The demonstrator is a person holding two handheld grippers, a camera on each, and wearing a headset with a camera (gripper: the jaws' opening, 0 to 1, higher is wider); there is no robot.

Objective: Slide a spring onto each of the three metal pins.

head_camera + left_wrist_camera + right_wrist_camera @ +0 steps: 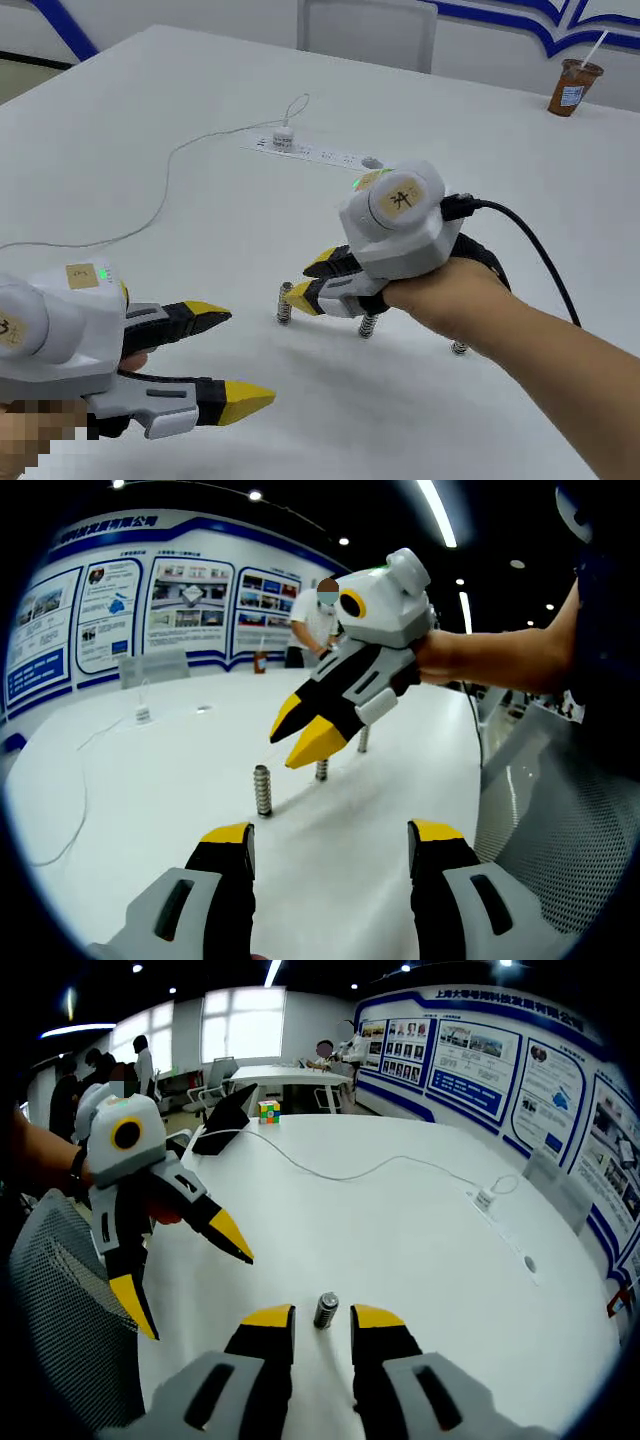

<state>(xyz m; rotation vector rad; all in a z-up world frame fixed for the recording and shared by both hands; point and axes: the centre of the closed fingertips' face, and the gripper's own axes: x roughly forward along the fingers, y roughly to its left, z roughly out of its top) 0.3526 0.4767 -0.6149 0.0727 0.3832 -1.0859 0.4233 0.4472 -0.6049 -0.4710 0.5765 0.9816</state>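
Observation:
Three short metal pins stand in a row on the white table, each with a coiled spring on it: the left one point(285, 302), the middle one point(368, 325) and the right one point(459, 347). In the left gripper view they are the near pin point(263, 790), the middle pin point(322, 770) and the far pin point(363, 740). My right gripper point(305, 282) is open by a narrow gap, and the left pin's spring top point(326, 1310) sits between its tips point(323, 1317) without touching them. My left gripper point(235, 358) is wide open, holds nothing point(332, 832), and sits nearer me, apart from the pins.
A flat power strip point(310, 153) with a white plug point(284, 135) and a long cable lies farther back on the table. An iced drink cup point(574, 87) stands at the far right. A chair back point(365, 30) is behind the table. A mesh chair point(60, 1290) is at my side.

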